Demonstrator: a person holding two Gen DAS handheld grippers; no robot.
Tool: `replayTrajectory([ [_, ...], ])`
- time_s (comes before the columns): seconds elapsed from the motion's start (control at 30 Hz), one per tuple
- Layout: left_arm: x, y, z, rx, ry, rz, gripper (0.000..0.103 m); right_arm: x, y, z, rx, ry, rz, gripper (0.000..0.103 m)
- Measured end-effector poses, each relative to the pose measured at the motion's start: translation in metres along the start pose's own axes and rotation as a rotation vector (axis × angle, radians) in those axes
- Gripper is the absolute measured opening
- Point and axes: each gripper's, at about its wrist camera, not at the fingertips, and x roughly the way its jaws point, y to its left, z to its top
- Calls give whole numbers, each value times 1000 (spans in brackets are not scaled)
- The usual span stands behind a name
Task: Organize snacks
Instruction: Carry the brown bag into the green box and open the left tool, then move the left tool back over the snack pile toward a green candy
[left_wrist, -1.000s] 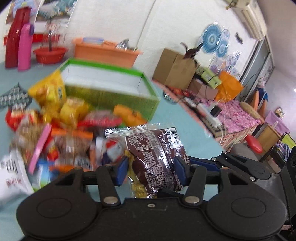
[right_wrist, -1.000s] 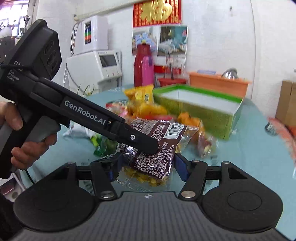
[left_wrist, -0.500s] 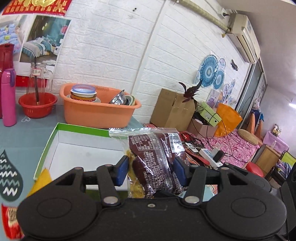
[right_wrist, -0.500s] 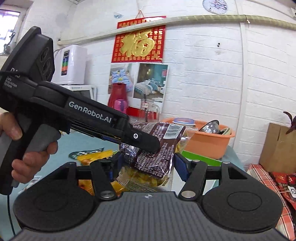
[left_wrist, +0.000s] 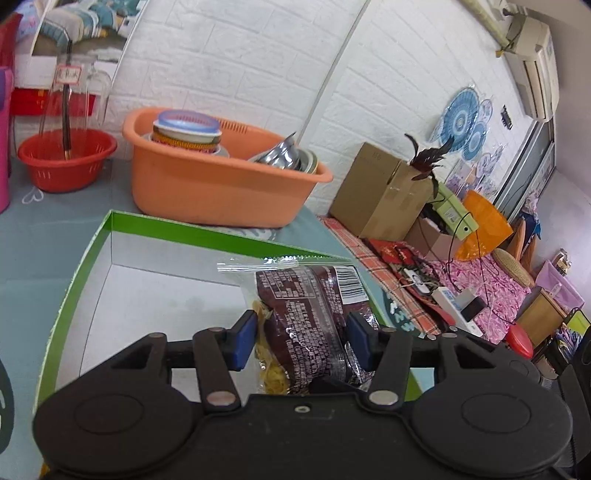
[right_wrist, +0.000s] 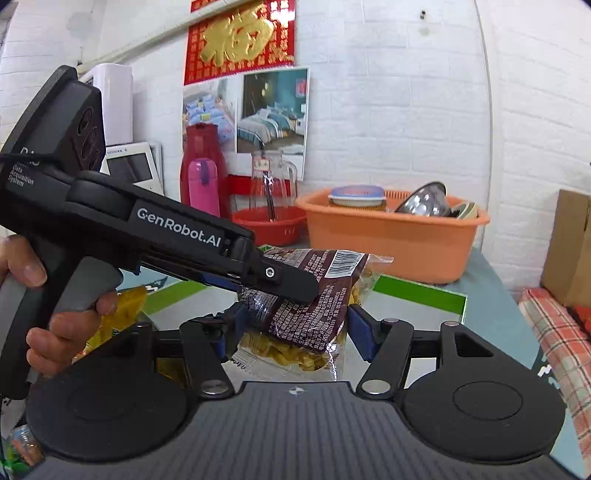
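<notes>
White brick walls back our blue-grey tabletop (left_wrist: 44, 258), and over it we hold a brown snack bag (left_wrist: 314, 325) with yellow chips showing through its clear lower part. Our left gripper (left_wrist: 301, 338) has its blue pads (left_wrist: 243, 339) pressed against both sides of the bag, clamping it above the white floor of the green-rimmed box (left_wrist: 147, 229). In the right wrist view the same bag (right_wrist: 317, 306) hangs between the fingers of our right gripper (right_wrist: 295, 332); those fingers stand wider than the bag, and we cannot tell whether they touch it. The left gripper's black finger (right_wrist: 280, 280) lies across the bag's upper part there, with our left hand (right_wrist: 48, 314) on the grey handle. Beyond the box sits an orange basin (left_wrist: 221, 188) holding a lidded container and metal bowls, beside a red basket (left_wrist: 66, 162). A yellow snack packet (right_wrist: 118, 314) lies left of the box.
</notes>
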Motion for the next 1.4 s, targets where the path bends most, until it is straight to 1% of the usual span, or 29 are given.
replayTrajectory([
  [0.1,13,9,-2,-12,32,3,64,14,-5,-3,18,37,3,99],
  [0.13,17,11,-3,-15,47,11,67,17,-6,-6,22,51,5,101],
  [0.17,19,12,-4,-19,57,17,90,20,-6,-8,22,67,0,101],
  [0.2,22,13,-6,-24,69,17,103,23,-5,-10,15,88,-9,103],
  [0.27,21,13,-9,-32,77,21,103,28,-2,-14,-10,115,-36,103],
  [0.37,10,5,-9,-12,79,30,103,22,4,-16,-50,105,-75,103],
  [0.43,-4,-4,-8,7,62,45,103,14,7,-11,-66,105,-94,103],
  [0.53,-35,-23,-6,43,8,51,103,-12,14,0,-72,51,-98,103],
  [0.63,-75,-43,-7,46,-45,41,103,-45,23,10,-67,-4,-107,103],
  [0.7,-103,-56,-11,49,-82,47,103,-67,31,15,-68,-33,-112,103],
  [0.87,-164,-82,-38,94,-165,90,103,-124,51,17,-70,-109,-88,103],
  [1.0,-195,-84,-71,92,-179,86,103,-159,64,4,-52,-140,-65,103],
  [1.07,-205,-81,-92,84,-177,97,103,-168,68,-6,-27,-136,-55,103],
  [1.17,-213,-70,-122,43,-163,135,103,-172,72,-23,30,-105,-42,103],
  [1.3,-222,-48,-159,-40,-151,183,103,-163,81,-48,118,-23,10,103],
  [1.4,-231,-32,-181,-100,-152,218,103,-149,95,-62,115,50,51,103],
])
